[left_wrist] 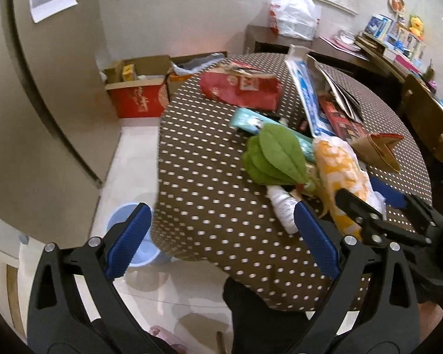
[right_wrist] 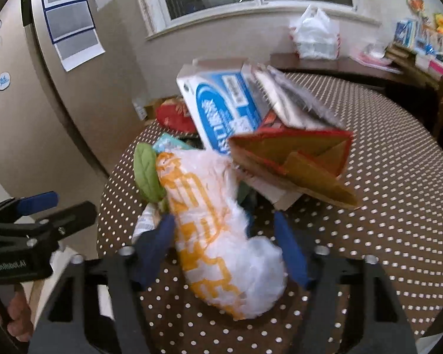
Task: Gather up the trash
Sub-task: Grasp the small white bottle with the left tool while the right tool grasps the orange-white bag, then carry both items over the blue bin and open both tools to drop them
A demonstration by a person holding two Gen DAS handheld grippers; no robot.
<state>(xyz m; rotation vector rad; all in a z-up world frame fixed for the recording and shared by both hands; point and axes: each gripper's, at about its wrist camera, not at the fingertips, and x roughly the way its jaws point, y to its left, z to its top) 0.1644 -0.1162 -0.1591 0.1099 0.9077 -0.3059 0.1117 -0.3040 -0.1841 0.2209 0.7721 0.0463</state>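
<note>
Step in hand: the first pickup, by my reading; right tongs (right_wrist: pixel 221 236) straddle the white-and-orange plastic bag (right_wrist: pixel 218 236).
Bag location: on the counter (left_wrist: pixel 221 206), near its front edge, touching green leaves (left_wrist: pixel 274 153) and boxes.
Right tongs: half spread, blurred; pads beside the bag, pinch not confirmed.
Left tongs (left_wrist: pixel 221 233): spread wide, empty, over the counter's front-left edge.
Pose: both angled downward.
Bin (left_wrist: pixel 133 236): blue, on the floor below that edge.
Next move: probably squeeze fully, lift, carry to the bin.
</note>
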